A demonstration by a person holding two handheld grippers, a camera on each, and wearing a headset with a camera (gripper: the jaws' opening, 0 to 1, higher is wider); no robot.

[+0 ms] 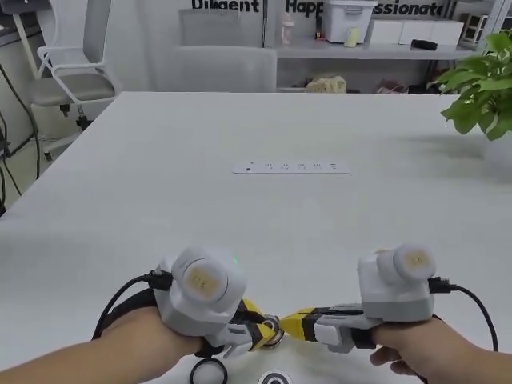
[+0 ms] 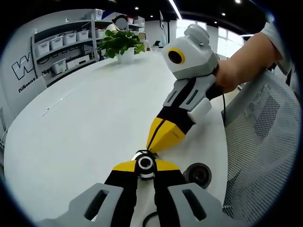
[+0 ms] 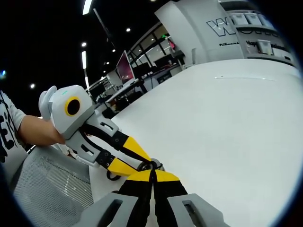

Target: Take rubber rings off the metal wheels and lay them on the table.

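Note:
A small metal wheel (image 2: 145, 163) with a black rubber ring around it is held just above the table's near edge, and my left gripper (image 2: 145, 166) is shut on it. My right gripper (image 2: 151, 147) is shut, its tips pressed against the wheel's far rim; whether they pinch the ring is hidden. In the head view the left gripper (image 1: 266, 333) and right gripper (image 1: 282, 324) meet tip to tip at the wheel (image 1: 273, 327). A second wheel (image 2: 198, 174) lies on the table beside them. A loose black rubber ring (image 1: 208, 371) lies near my left hand.
A white power strip (image 1: 290, 167) lies mid-table. A potted plant (image 1: 480, 96) stands at the far right edge. A white office chair (image 1: 72, 76) is at the far left. A grey mesh chair (image 2: 265, 142) sits close behind the near edge.

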